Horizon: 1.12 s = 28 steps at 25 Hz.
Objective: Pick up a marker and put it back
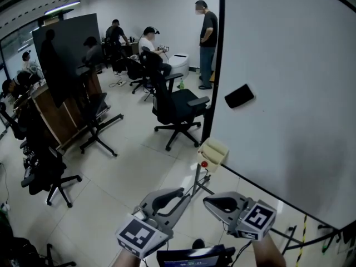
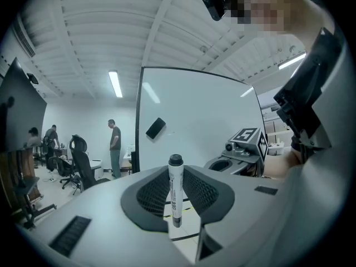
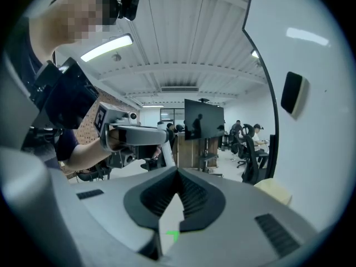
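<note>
A white marker (image 2: 176, 191) with a black cap stands upright between the jaws of my left gripper (image 2: 176, 174), which is shut on its barrel. In the head view the left gripper (image 1: 179, 194) and right gripper (image 1: 207, 202) sit side by side low in the picture, pointing toward the whiteboard (image 1: 289, 65). The marker itself does not show there. My right gripper (image 3: 178, 174) has its pads meeting at the tip with nothing between them. A cream tray (image 1: 214, 151) hangs at the whiteboard's lower corner, with a small red object (image 1: 204, 164) just below it.
A black eraser (image 1: 239, 95) sticks to the whiteboard. The board's stand legs (image 1: 197, 182) reach onto the floor ahead of the grippers. An office chair (image 1: 175, 107) stands beyond them. A person (image 1: 208, 38) stands by the board's edge, others sit at desks, and a dark panel (image 1: 67, 49) is at left.
</note>
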Motion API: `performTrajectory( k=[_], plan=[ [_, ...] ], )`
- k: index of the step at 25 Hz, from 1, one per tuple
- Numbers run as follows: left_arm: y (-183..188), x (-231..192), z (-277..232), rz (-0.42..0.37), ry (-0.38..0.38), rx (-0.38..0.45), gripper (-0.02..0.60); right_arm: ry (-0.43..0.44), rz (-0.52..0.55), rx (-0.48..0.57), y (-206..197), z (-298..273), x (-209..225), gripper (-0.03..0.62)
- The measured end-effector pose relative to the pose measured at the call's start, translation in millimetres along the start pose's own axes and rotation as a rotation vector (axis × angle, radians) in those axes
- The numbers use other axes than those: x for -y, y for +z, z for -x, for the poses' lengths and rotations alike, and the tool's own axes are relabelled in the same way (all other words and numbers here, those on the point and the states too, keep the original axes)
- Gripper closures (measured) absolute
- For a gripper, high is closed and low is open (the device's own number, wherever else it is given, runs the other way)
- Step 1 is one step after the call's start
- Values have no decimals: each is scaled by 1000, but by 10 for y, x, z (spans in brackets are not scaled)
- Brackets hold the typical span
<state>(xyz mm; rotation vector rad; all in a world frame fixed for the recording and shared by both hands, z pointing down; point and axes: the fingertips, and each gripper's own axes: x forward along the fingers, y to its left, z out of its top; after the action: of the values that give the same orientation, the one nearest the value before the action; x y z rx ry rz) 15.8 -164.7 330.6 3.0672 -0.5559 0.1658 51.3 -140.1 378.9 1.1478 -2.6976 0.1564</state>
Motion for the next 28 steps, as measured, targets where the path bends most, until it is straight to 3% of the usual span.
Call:
performTrajectory(
  k=[15,20,28],
  plan=[
    [214,-400,-1135,-7,46,-19,508,3,-77,37,6,138,1291,580],
    [126,-564,-1505,-12,33,-32,508,1,-87,37,-118,110,1638,580],
    [87,-869,-1920,-25,-41,-19,508,-85,-99,11,-160,20,2040,580]
  ],
)
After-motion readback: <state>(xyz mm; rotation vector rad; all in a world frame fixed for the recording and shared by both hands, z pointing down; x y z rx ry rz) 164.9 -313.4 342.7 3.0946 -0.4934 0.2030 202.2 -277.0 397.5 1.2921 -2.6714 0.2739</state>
